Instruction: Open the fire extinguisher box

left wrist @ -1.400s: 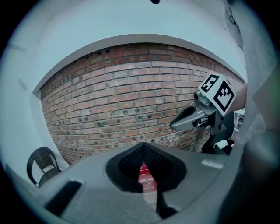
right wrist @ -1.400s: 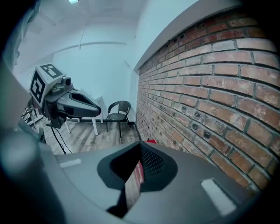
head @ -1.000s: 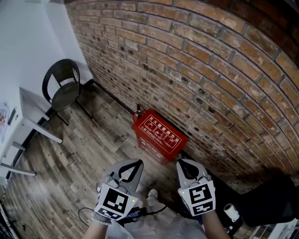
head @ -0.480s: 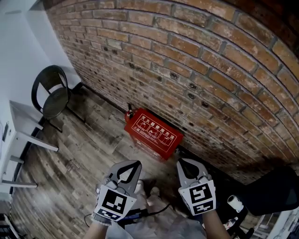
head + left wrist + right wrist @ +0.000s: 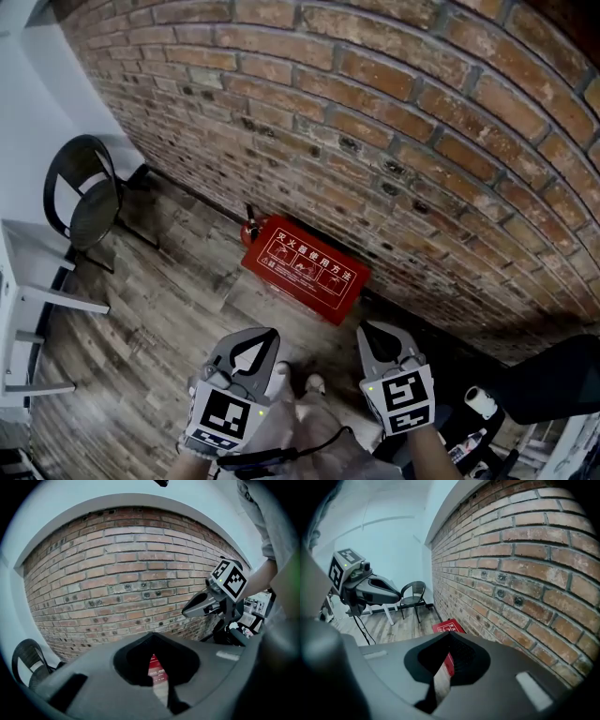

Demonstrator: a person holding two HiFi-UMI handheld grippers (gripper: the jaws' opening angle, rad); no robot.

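The red fire extinguisher box stands on the wood floor against the brick wall, its lid down, white print on top. A black extinguisher handle pokes up at its left end. My left gripper and right gripper hang side by side in the air short of the box, both shut with nothing in them. In the left gripper view the box shows through the slit under the gripper's closed tips. The right gripper view shows the box just past its own shut gripper.
A black chair and a white table stand at the left. The brick wall runs behind the box. A dark bulky object and a small white bottle are at the lower right. My shoes are below the grippers.
The view has shifted so the chair and box sit further left in frame. Both grippers sit a little lower, still shut and side by side.
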